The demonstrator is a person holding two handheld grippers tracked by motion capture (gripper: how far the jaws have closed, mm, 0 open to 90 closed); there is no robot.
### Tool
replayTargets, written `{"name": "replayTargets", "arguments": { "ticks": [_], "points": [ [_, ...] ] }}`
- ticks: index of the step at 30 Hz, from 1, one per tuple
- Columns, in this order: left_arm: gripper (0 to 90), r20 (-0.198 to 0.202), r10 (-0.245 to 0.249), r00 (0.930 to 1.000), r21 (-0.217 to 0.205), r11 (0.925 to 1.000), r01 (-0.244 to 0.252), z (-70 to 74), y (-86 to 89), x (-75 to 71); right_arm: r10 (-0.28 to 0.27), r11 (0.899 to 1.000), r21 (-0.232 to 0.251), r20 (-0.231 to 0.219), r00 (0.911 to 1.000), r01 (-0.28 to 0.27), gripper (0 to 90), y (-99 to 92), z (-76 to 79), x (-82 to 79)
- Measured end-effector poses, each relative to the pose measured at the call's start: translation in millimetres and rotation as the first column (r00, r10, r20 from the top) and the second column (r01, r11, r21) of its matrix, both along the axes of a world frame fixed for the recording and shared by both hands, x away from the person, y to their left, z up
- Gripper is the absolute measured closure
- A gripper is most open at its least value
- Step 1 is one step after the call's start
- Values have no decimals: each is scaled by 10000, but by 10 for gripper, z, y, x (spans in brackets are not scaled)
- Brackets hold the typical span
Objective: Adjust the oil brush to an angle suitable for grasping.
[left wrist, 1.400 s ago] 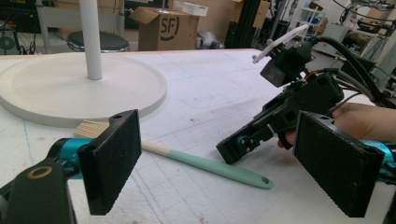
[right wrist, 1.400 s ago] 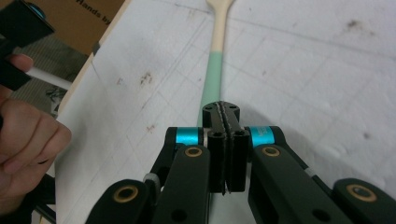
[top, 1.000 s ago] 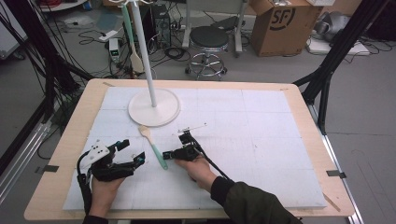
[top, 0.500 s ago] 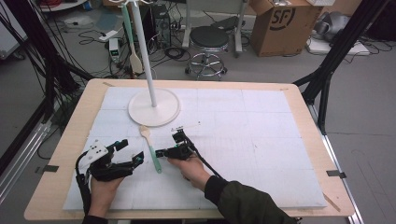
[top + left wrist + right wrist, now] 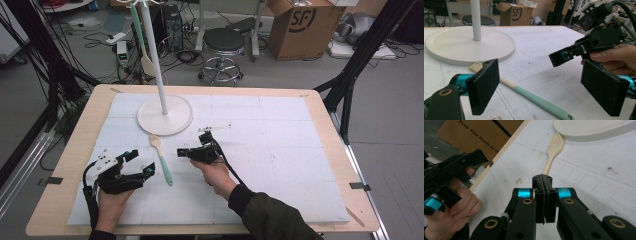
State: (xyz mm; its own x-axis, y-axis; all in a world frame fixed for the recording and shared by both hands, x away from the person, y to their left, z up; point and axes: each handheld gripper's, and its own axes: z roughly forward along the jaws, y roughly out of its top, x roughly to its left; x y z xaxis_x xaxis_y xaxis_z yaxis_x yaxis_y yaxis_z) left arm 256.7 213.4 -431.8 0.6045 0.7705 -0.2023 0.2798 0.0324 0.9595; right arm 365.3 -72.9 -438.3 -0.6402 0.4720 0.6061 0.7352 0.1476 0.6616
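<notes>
A spatula point(image 5: 161, 158) with a beige head and a teal handle lies on the white mat, just in front of the white stand's round base point(image 5: 165, 116). My left gripper point(image 5: 141, 163) rests to the left of the handle, open; in the left gripper view its pads point(image 5: 483, 88) stand wide apart with the spatula point(image 5: 536, 98) lying between and beyond them. My right gripper point(image 5: 182, 151) hovers just right of the spatula, jaws shut with nothing between them. In the right gripper view the shut gripper point(image 5: 545, 195) points at the spatula head point(image 5: 554, 145).
The stand's pole point(image 5: 156, 55) rises from the base, with another utensil point(image 5: 145, 61) hanging behind it. A thin small object point(image 5: 216, 128) lies on the mat beyond my right gripper. A stool point(image 5: 225, 42) and a cardboard box point(image 5: 300, 20) stand on the floor beyond the table.
My right gripper has slid left towards the spatula, staying shut. The left gripper and the spatula have not moved.
</notes>
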Motion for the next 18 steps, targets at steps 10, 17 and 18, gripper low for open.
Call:
{"name": "replayTargets", "arguments": {
  "ticks": [10, 17, 18],
  "points": [
    [161, 3, -6, 10000, 72, 10000, 6, -1, -4, 3, 32, 10000, 53, 682, 9977, -36, 804, -130, 52, -77],
    [210, -540, 120, 9985, 453, 9989, -95, -34, -31, 59, 134, 9999, -27, 745, 9971, -133, 743, -123, 45, -83],
    [325, -647, 265, 9976, 507, 9984, -232, -35, -39, 67, 130, 9999, 2, 773, 9969, -130, 736, -128, 51, -84]
  ]
}}
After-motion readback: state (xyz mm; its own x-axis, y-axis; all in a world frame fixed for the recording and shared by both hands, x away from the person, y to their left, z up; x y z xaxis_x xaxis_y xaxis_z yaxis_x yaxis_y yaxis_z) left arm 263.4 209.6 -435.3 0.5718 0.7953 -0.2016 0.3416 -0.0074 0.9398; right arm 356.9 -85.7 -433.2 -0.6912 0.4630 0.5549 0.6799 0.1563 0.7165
